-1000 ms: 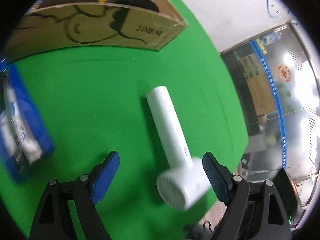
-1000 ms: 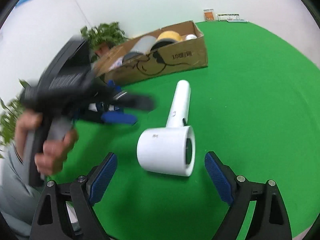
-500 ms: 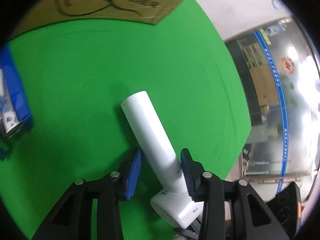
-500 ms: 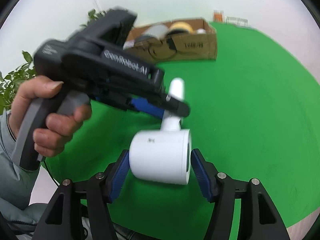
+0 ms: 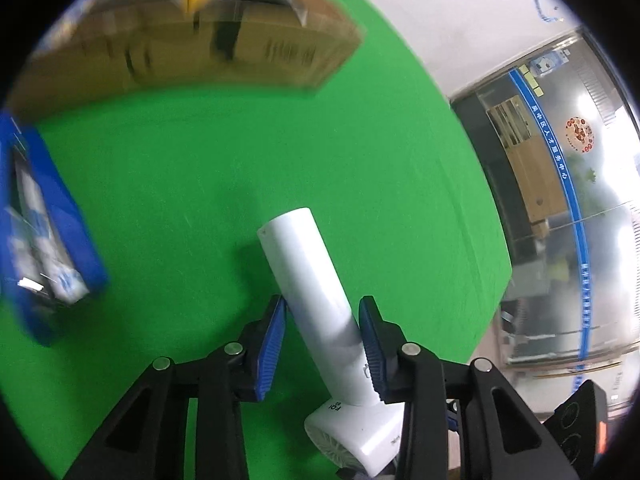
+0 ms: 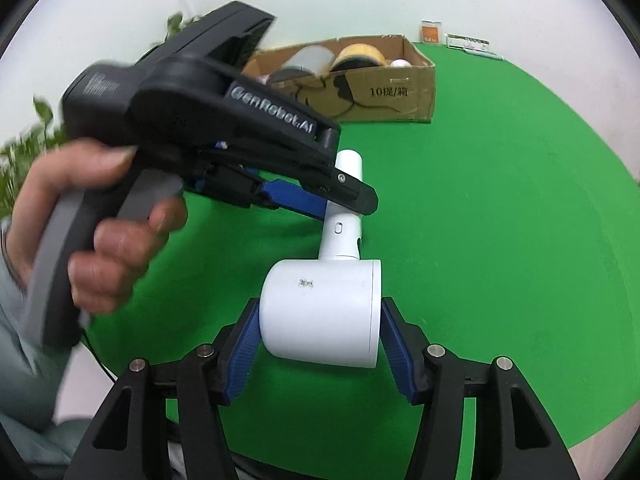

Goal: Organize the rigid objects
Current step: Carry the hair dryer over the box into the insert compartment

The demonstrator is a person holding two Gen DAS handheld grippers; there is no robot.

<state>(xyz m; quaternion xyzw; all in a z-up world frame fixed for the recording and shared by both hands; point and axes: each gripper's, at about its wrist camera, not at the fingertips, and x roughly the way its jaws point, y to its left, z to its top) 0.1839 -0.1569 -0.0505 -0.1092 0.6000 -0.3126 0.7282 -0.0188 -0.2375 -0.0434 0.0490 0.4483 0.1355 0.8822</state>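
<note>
A green-covered table (image 6: 500, 220) carries an open cardboard box (image 6: 384, 92) at its far side. Nearer than the box, a white hair dryer (image 6: 320, 312) is at the cloth, perhaps lifted slightly. Left of the box lies a blurred blue package (image 5: 48, 240).

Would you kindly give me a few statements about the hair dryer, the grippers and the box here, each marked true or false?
1. The left gripper straddles the white hair dryer's handle. True.
2. The right gripper has its fingers on either side of the dryer's barrel. True.
3. The cardboard box is empty. False: it holds a yellow roll and other items.
4. The hair dryer is black. False: it is white.
5. The tabletop is covered in green. True.
6. The left gripper is robot-mounted. False: a hand holds it.
</note>
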